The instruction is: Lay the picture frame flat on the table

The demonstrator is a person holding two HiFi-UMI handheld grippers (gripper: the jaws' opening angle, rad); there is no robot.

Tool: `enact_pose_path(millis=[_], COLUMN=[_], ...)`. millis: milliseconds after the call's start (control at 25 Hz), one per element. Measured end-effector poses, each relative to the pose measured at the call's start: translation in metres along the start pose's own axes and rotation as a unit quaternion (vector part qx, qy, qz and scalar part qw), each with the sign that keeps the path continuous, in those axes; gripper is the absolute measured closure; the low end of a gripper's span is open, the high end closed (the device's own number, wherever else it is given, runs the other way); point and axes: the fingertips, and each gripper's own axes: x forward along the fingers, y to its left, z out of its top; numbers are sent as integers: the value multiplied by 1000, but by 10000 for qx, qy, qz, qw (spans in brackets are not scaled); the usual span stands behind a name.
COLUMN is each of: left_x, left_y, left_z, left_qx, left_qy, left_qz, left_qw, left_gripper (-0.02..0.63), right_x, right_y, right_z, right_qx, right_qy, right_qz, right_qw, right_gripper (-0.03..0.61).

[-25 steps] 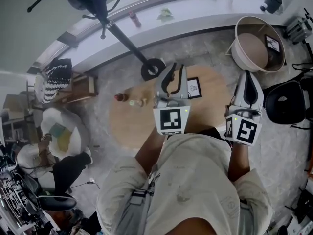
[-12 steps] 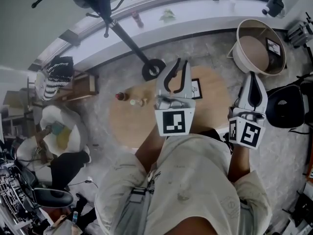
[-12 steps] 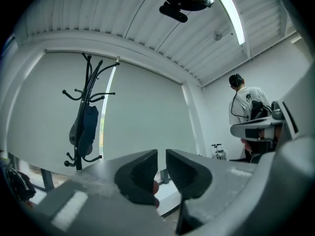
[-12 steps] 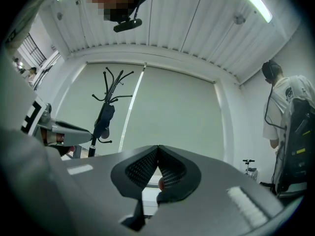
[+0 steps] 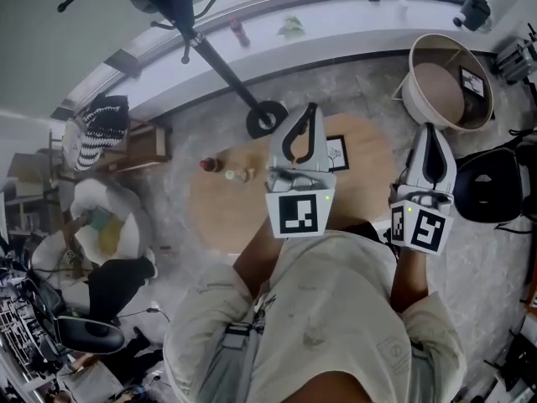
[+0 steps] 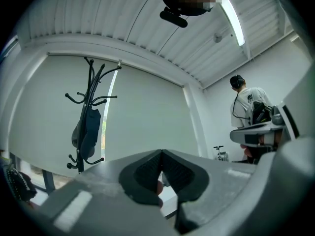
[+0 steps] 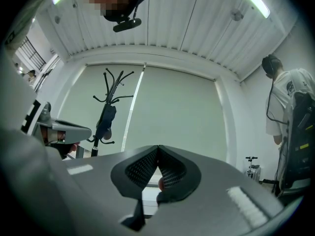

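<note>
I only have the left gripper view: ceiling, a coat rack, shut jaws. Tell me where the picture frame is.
Observer: In the head view the picture frame sits on the round table, just right of the left gripper.
Operator: Report the right gripper.
Observer: The right gripper is shut on nothing, out past the table's right edge.
Operator: Name anything else on the table.
Observer: A small reddish object near its left side.

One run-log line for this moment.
left gripper: shut, empty | right gripper: shut, empty | picture frame: on table, untouched
</note>
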Motion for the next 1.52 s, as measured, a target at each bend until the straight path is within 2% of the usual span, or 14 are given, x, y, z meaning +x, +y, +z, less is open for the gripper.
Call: enact_pose_path(millis=[560,1520], left_x=[8,13], left_y=[-12,-35], left_z=[6,3], left_qx=[269,168], left_qy=[-149,-106], left_qz=[-172,-363], left_qw=[9994,9991], left_gripper=[609,609], right_x=[-6,-14], right_y=[-17,-37], right_z=[-2,-4], right_qx=[-76,-150], right_qy=[33,110], right_qz=[-155,-326], right_qw=[9998,9993], right_gripper=[577,577])
